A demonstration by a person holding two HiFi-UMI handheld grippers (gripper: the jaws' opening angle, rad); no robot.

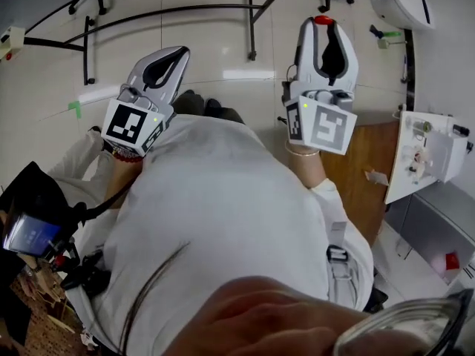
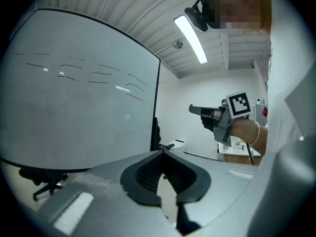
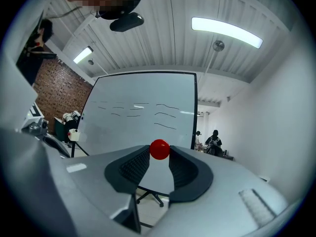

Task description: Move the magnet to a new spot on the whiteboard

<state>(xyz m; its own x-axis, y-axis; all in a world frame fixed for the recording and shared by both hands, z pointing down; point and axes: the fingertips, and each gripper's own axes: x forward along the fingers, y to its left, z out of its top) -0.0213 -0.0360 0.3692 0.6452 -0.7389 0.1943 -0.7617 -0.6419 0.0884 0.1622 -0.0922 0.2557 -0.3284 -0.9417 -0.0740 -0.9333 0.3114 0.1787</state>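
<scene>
Right tool (image 3: 159, 152) pinches small round red magnet (image 3: 159, 149) at jaw tips, apart from white whiteboard (image 3: 143, 117) ahead; board's lower edge hidden behind tool body. Left tool (image 2: 161, 153) jaws pressed together, empty.

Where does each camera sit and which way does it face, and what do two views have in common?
Head view: on the person's head, facing steeply down at the floor; shows the torso, left gripper and right gripper.
Left gripper view: on the left gripper, facing the whiteboard; shows its closed jaws and the right gripper.
Right gripper view: on the right gripper, facing the whiteboard; shows its jaws gripping the red magnet.
Shared: both gripper views show the whiteboard.
</scene>
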